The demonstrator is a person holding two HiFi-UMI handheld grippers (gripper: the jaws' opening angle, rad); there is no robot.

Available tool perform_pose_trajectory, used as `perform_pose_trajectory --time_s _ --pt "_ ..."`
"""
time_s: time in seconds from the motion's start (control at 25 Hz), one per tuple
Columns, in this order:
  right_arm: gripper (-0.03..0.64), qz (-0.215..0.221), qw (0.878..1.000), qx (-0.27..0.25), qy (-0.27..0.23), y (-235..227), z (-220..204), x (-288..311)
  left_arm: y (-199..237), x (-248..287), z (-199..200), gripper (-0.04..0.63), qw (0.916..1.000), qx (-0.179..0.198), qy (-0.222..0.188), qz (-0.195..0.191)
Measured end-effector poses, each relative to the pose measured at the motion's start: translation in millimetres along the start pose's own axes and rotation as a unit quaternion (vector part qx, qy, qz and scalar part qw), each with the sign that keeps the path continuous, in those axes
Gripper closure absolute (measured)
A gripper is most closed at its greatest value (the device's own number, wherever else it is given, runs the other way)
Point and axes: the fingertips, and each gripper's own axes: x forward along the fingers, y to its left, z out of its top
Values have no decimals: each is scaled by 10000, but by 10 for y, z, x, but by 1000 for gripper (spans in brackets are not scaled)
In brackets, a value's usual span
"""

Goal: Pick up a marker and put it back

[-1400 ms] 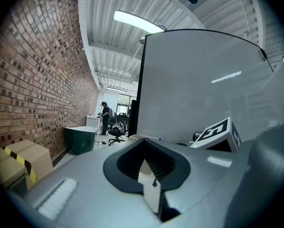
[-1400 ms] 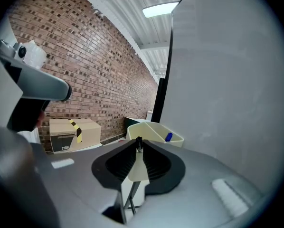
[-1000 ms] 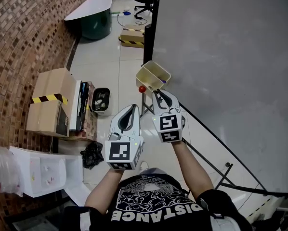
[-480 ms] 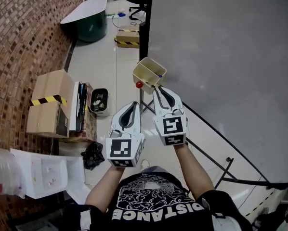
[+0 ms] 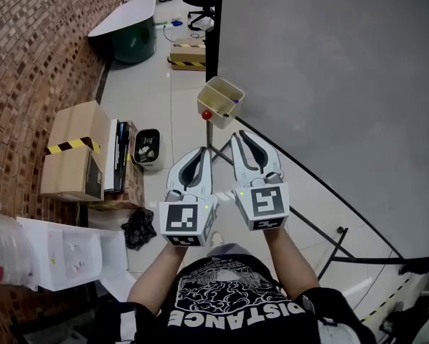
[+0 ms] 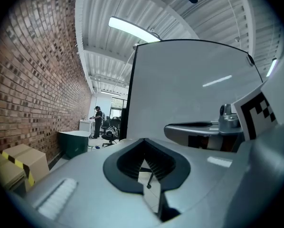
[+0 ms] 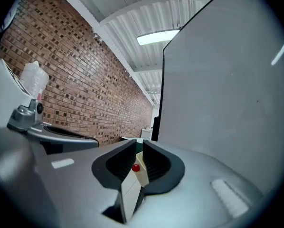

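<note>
A cream bin [image 5: 220, 93] hangs on the whiteboard's left edge, with a red ball [image 5: 206, 115] at its near corner and a purple marker tip [image 5: 235, 100] showing inside. My right gripper [image 5: 237, 135] points at the bin from a short way below it. Its jaws stand a narrow slit apart with nothing between them. Through that slit the right gripper view shows the bin [image 7: 141, 174] and the red ball [image 7: 136, 167]. My left gripper [image 5: 200, 151] is held lower and to the left, shut and empty [image 6: 143, 141].
The grey whiteboard [image 5: 329, 84] fills the right side, on a black stand [image 5: 322, 239]. Cardboard boxes [image 5: 74, 153], a small waste bin [image 5: 148, 149] and a brick wall [image 5: 35, 56] lie to the left. A white table [image 5: 57, 256] stands near left. A person [image 6: 98, 121] stands far off.
My right gripper has drawn back from the cream bin toward my body. The left gripper has hardly moved.
</note>
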Motion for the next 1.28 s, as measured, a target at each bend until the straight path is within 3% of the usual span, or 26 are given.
perform_pose_trajectory --time_s 0.24,0.4,1.28 --pt "582 -53 9999 55 -80 235 112 -363 -118 -350 60 589 10000 -13 -60 -41" --pt "621 -123 9998 122 -105 362 130 -601 -146 -602 64 589 10000 -32 -4 43" --pt "621 -196 9995 147 -180 860 144 -1470 -508 -1456 2 589 9998 76 -126 -114"
